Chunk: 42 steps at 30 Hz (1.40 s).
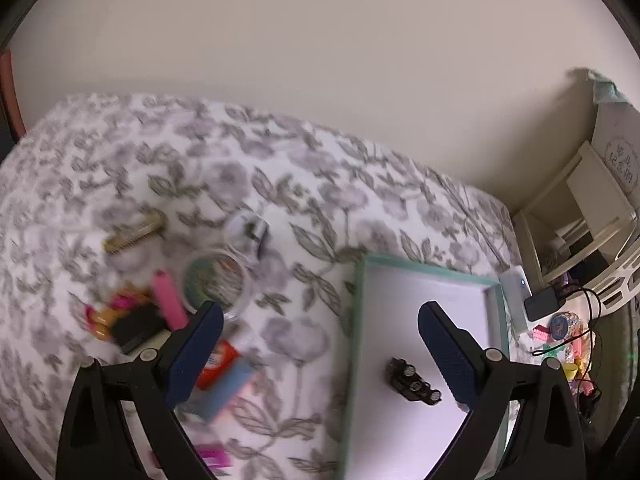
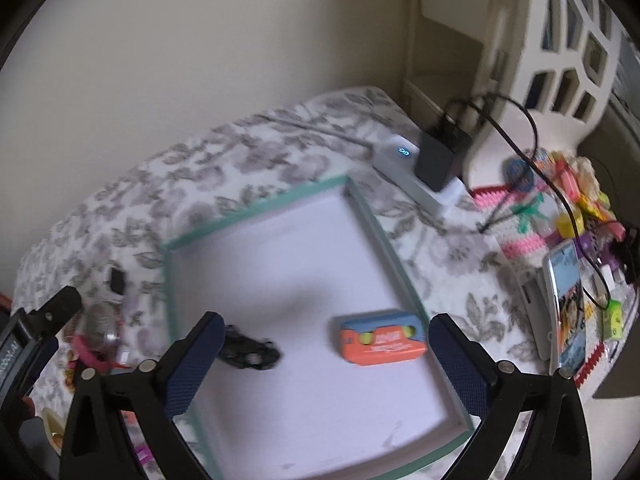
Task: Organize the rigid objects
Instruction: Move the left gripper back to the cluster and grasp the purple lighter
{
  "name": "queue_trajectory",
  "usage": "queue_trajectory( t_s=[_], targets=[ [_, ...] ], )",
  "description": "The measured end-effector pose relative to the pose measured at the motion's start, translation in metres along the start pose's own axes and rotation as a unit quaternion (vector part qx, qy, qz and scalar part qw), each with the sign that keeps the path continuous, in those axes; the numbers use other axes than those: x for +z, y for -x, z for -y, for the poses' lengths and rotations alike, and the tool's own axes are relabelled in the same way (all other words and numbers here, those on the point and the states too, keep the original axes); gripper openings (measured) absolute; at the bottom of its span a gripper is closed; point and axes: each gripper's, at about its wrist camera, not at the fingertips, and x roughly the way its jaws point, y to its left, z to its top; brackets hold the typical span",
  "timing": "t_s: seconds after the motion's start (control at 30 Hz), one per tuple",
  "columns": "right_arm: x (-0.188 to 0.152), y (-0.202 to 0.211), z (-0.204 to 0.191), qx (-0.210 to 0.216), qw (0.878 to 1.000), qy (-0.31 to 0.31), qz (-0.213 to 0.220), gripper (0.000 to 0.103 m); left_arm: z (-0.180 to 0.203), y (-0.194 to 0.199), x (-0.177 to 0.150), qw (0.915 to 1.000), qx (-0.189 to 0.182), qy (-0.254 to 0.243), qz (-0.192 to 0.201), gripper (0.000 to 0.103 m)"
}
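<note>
With toy car (image 2: 250,350) and orange box (image 2: 380,342) lying inside tray (image 2: 256,210) on bed, I am holding both jaws wide, gripping nothing, hovering for next pick.

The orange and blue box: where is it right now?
In the right wrist view, the orange and blue box lies inside the green-rimmed tray, near its right wall, with the small black toy car to its left.

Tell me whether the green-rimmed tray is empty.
Not empty: the tray holds a black toy car and an orange-and-blue box on its white floor.
</note>
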Motion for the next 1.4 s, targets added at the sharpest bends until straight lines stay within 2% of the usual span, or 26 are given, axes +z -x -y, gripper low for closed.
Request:
queue_trajectory(
  t_s=[0.17,0.37,0.43,0.53,0.73,0.97,1.13,1.27,1.4],
  targets=[
    [0.001,0.024,-0.027,0.037,0.999,0.025,0.017,0.103,-0.019,0.032,0.012,0.9988,0.03,-0.038,0.006,0.098],
    [-0.006,0.044,-0.059,0.083,0.995,0.053,0.022,0.103,-0.057,0.069,0.021,0.9962,0.077,-0.039,0.008,0.098],
    [-0.012,0.046,-0.068,0.101,0.993,0.059,0.02,0.103,-0.071,0.073,0.018,0.9951,0.092,-0.033,0.008,0.098],
    [-0.024,0.04,-0.084,0.105,0.991,0.078,0.005,0.103,-0.095,0.071,0.007,0.9923,0.121,-0.027,0.002,0.098],
    [-0.055,0.016,-0.121,0.109,0.985,0.131,-0.043,0.103,-0.134,0.052,-0.025,0.9897,0.138,-0.017,-0.035,0.098],
    [-0.087,-0.018,-0.148,0.094,0.976,0.173,-0.095,0.103,-0.149,0.023,-0.061,0.9888,0.128,-0.024,-0.073,0.098],
    [-0.099,-0.041,-0.152,0.096,0.971,0.17,-0.136,0.103,-0.149,0.0,-0.08,0.9883,0.116,-0.033,-0.094,0.098],
    [-0.104,-0.051,-0.151,0.071,0.971,0.175,-0.149,0.103,-0.147,-0.015,-0.09,0.9864,0.114,-0.047,-0.108,0.098],
    [-0.096,-0.049,-0.141,0.062,0.975,0.155,-0.143,0.103,-0.138,-0.025,-0.099,0.9849,0.1,-0.075,-0.119,0.098]
  ],
)
